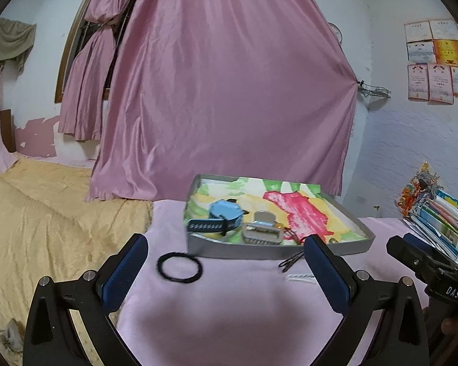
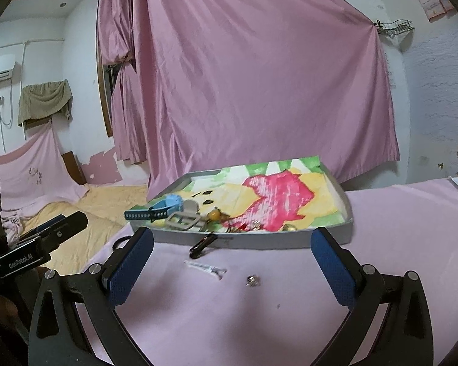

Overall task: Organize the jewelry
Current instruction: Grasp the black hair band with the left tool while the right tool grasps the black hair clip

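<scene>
Both the left gripper point(image 1: 226, 262) and the right gripper point(image 2: 232, 259) stand with jaws wide and nothing between them, above the pink-covered worktop point(image 2: 397, 228). Just beyond lie a black hair tie point(image 1: 179, 267), a hairpin point(image 2: 202, 245) and a small earring point(image 2: 252, 280). Farther, the grey tray point(image 2: 329, 238) holds a blue watch point(image 1: 221, 216) and a metal clip point(image 1: 261, 231).

A pink-covered table point(image 2: 397, 228) bears a grey tray point(image 2: 259, 241), hair tie point(image 1: 179, 267) and hairpins point(image 2: 202, 245).

Curtain: pink curtain point(image 1: 223, 97) hangs behind the table.
Bedding: yellow bedspread point(image 1: 36, 213) lies left.
Wall: certificates point(image 1: 433, 61) pinned at right.
</scene>
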Motion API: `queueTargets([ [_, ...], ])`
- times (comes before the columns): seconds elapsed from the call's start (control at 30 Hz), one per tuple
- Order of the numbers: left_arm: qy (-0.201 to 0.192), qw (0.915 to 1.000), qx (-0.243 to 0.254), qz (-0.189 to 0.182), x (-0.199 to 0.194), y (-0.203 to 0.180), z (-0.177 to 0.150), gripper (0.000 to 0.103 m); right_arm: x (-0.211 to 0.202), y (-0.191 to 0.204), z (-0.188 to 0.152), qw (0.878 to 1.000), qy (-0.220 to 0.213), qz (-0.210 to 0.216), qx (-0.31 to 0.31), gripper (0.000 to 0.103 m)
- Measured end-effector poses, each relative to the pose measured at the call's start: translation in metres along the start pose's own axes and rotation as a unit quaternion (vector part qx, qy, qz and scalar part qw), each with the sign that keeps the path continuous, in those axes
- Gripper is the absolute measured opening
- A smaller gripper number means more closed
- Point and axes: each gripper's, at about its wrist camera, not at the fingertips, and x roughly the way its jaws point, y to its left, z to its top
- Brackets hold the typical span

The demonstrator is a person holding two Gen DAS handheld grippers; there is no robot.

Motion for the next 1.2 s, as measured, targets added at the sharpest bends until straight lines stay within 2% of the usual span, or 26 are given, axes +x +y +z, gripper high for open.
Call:
queueTargets([
  [0.47,0.029,0.9994,0.0,0.021,-0.004,0.038,-0.011,0.103,0.013,0.03,-0.011,0.999,0.047,0.017,-0.013,0.101],
  [0.8,0.093,0.9956,0.005,0.009,0.021,0.056,-0.011,0.102,0.045,0.031,-0.013,0.993,0.115,0.04,0.011,0.101],
  [1.1,0.139,0.9902,0.006,0.002,0.049,0.063,-0.008,0.102,0.078,0.031,-0.009,0.986,0.157,0.051,0.03,0.101],
  [1.2,0.154,0.9881,0.008,-0.01,0.058,0.064,-0.007,0.1,0.09,0.033,-0.008,0.983,0.171,0.059,0.04,0.096],
])
